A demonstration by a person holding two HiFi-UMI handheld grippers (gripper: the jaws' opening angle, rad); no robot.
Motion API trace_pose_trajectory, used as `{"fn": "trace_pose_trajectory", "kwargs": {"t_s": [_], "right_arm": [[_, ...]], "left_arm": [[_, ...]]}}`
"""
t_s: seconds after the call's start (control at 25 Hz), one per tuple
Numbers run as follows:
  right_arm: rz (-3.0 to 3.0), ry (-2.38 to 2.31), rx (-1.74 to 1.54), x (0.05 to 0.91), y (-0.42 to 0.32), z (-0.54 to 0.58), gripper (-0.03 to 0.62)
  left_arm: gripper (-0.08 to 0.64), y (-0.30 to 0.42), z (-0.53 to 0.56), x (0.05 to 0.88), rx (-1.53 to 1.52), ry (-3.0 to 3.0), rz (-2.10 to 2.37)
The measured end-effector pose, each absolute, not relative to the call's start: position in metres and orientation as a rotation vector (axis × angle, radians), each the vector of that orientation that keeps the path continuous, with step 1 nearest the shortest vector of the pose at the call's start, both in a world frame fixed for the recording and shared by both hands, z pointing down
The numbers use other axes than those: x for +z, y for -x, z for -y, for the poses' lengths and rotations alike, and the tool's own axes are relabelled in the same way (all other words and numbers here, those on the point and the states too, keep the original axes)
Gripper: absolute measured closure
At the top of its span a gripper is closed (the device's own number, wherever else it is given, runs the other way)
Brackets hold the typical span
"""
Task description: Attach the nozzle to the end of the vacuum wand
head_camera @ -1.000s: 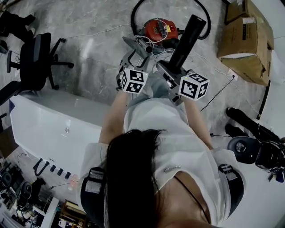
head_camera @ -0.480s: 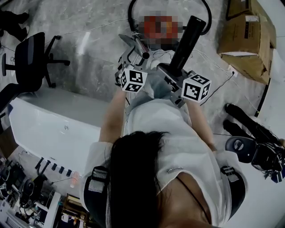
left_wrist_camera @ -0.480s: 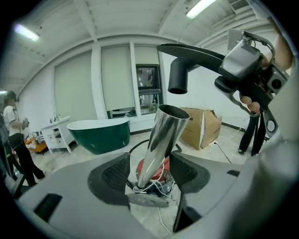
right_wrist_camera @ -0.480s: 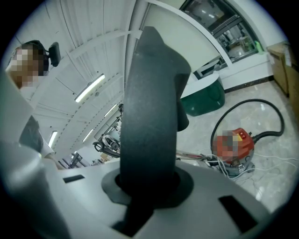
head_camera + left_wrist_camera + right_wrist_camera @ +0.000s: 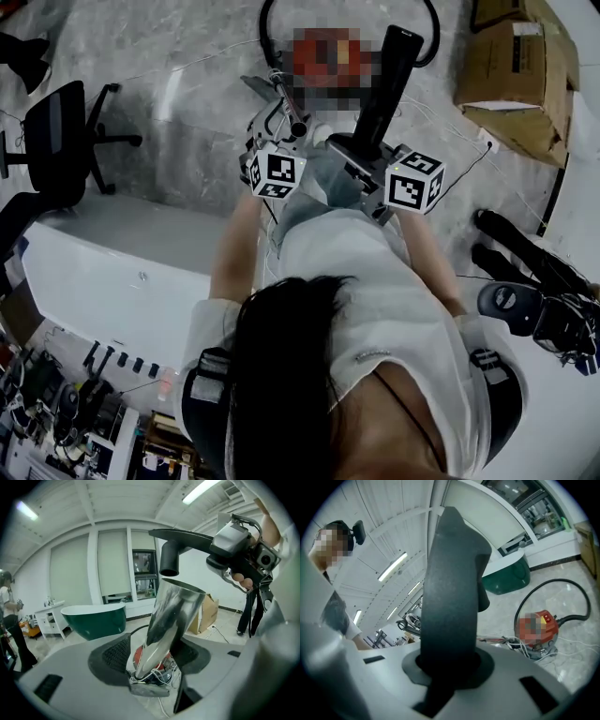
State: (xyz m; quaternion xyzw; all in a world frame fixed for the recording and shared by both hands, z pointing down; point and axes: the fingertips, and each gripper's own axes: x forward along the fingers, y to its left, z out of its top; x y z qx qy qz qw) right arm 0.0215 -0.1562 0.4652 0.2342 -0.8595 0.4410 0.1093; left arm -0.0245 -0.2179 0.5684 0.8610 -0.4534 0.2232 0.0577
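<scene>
Item, left gripper (image 5: 151,663): jaws drawn in tight on the lower shaft of a silver metal tube, the vacuum wand (image 5: 171,611). The wand is held tilted, its open end raised and leaning right, apparently to offer the mouth to the part being fitted. Item, right gripper (image 5: 447,667): jaws almost together, clamped on the middle of a matte black plastic nozzle (image 5: 451,588). The grip sits on the body, which leaves the round socket free. Position of nozzle: in the left gripper view its short round socket hangs just above the wand's open end. It is not seated, and contact between the rims cannot be told. The socket points straight down while the wand leans, so the two axes do not yet agree. Stage, as judged: alignment, with insertion still to do. The socket needs tilting to match the wand, then pushing on while the left gripper braces. The likely fault is a rim catching on the tube's edge. Surroundings: a red canister vacuum (image 5: 551,623) stands on the far floor, with a black hose (image 5: 562,585) looping from it and loose white cords at its base. A dark green bathtub (image 5: 93,620) stands farther off. Brown cardboard boxes (image 5: 516,75) are at far right and a black office chair (image 5: 56,141) at left.
</scene>
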Motion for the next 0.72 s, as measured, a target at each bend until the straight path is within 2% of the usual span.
{"fn": "trace_pose_trajectory", "kwargs": {"t_s": [0.52,0.64,0.72], "right_arm": [[2.562,-0.62,1.308,0.46,-0.021,0.161,0.541],[2.568,-0.587,1.291,0.458,-0.015,0.158,0.541],[2.565,-0.569,1.291,0.458,-0.012,0.155,0.541]], "left_arm": [[0.321,0.011,0.233,0.576,0.726,-2.717,1.326],[0.347,0.01,0.235,0.577,0.739,-2.727,1.324],[0.389,0.009,0.233,0.578,0.746,-2.734,1.325]]}}
